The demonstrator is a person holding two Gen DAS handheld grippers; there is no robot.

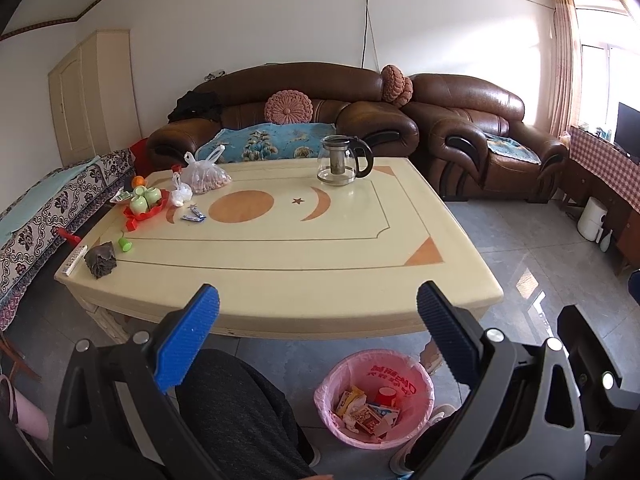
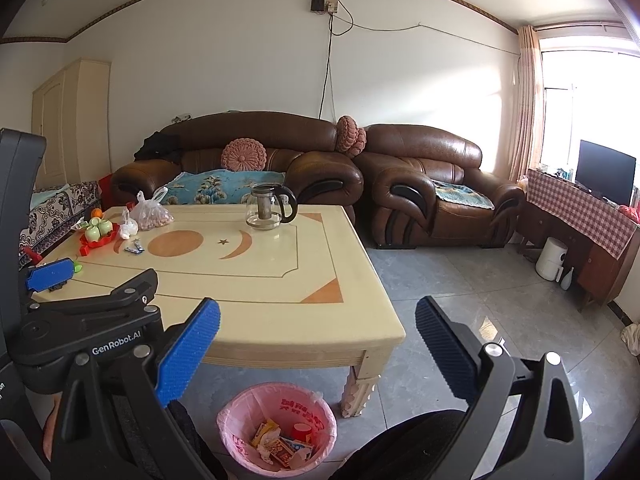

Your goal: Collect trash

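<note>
Both tongs hang in the air at the near edge of the tabletop, above the knees of the seated person, and neither one holds anything. The left tongs stand wide open with their blue pads far apart, and the right tongs are open in the same way. The pink-lined trash bin stands on the floor just in front of the table, between the person's legs, and it already contains wrappers, small boxes and a red cup. The trash that seems to remain is on the far left part of the tabletop: small blue-and-white wrappers lie beside the round orange inlay, and a crumpled dark lump sits near the left corner, next to a white remote control. The main risk is the crowded corner. The wrappers lie close to the red tray with green cups and to the plastic bags, so a wide-open approach could push the cups or catch a bag that is probably not trash. The wrappers are also flat and thin, so the pads may slide over them. The reach is long, and the glass teapot stands on the far side.
</note>
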